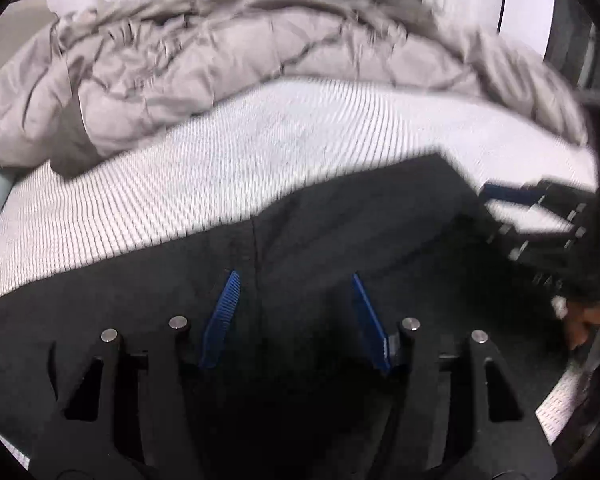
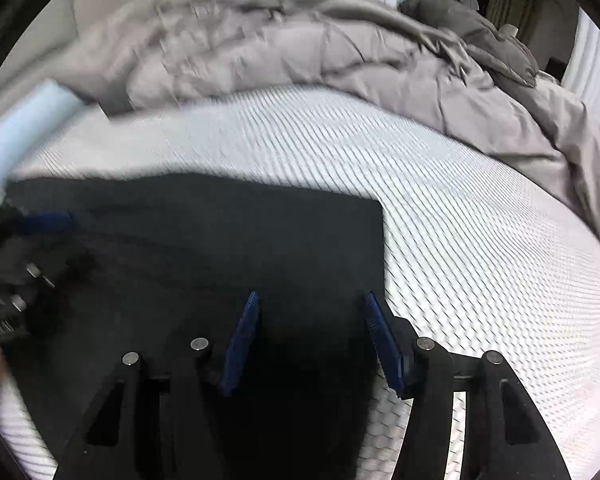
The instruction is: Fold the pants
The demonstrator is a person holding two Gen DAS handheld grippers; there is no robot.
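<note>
Both claws gape wide and empty — left gripper (image 1: 294,280) and right gripper (image 2: 312,300) over the black pants (image 2: 228,236) — no legible writing.

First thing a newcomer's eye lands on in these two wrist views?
The black pants spread flat on the white ribbed mattress, the strongest contrast in both views. Next, the blue pads of the left gripper and right gripper, both open and low over the cloth. Behind lies a rumpled grey duvet.
</note>
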